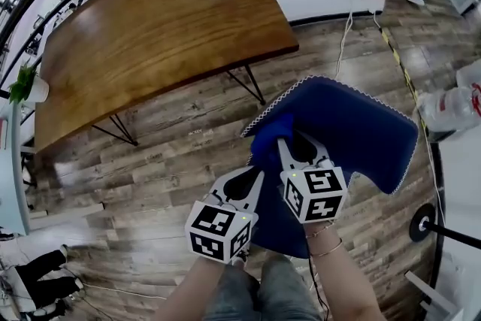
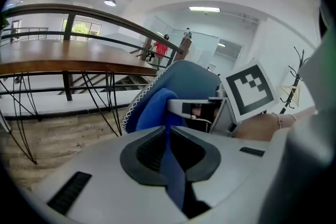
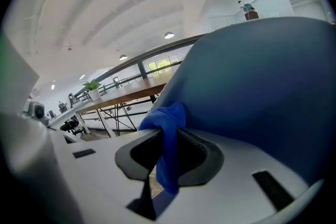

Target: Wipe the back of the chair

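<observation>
The dark blue chair back (image 1: 346, 124) with a white stitched edge leans in front of me. A bright blue cloth (image 1: 269, 140) lies bunched against its left edge. My right gripper (image 1: 285, 143) is shut on the cloth and presses it to the chair back (image 3: 262, 92); the cloth (image 3: 167, 123) hangs between its jaws. From lower left, my left gripper (image 1: 254, 177) is shut on a strip of the same cloth (image 2: 153, 107). In the left gripper view the strip runs through my left gripper (image 2: 169, 136), with the chair back (image 2: 197, 78) beyond.
A long wooden table (image 1: 158, 26) on thin black legs stands to the far left over the wood floor. A potted plant (image 1: 28, 86) sits at the left edge. Plastic bottles (image 1: 451, 107) and a black stand base (image 1: 421, 225) are on the right. A railing runs behind the table.
</observation>
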The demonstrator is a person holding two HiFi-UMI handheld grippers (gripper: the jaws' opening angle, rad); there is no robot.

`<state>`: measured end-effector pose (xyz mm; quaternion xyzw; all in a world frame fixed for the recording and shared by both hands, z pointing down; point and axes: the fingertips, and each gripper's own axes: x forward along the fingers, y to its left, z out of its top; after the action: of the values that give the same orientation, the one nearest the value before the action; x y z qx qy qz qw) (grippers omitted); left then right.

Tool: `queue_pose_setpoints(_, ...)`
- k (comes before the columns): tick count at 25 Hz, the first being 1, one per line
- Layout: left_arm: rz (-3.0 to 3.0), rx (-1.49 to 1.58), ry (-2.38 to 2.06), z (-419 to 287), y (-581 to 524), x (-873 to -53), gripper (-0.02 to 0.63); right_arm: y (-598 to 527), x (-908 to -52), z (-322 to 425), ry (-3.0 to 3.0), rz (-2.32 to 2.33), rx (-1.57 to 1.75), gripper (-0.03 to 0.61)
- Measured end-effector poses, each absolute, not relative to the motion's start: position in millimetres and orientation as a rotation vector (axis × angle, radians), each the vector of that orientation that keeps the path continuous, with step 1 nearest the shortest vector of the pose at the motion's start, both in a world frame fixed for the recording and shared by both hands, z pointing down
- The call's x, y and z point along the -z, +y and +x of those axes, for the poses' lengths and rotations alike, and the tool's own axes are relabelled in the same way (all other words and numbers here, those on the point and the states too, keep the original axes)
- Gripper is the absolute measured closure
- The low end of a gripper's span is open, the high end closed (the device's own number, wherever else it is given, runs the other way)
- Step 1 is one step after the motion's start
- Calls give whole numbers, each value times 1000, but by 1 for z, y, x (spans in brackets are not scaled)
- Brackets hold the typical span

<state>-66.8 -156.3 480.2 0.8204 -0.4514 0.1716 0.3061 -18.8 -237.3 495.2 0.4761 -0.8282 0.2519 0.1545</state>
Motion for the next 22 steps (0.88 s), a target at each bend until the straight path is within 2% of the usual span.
queue_pose_setpoints(11, 2182, -481, -1171, -52, -163, -502, 577, -242, -508, -1, -2329, 1445, -669, 497)
queue_pose_setpoints(22, 2230, -507, -1043, 2, -159, -508, 577, -227, -525, 93, -2153, 1670, -707, 497)
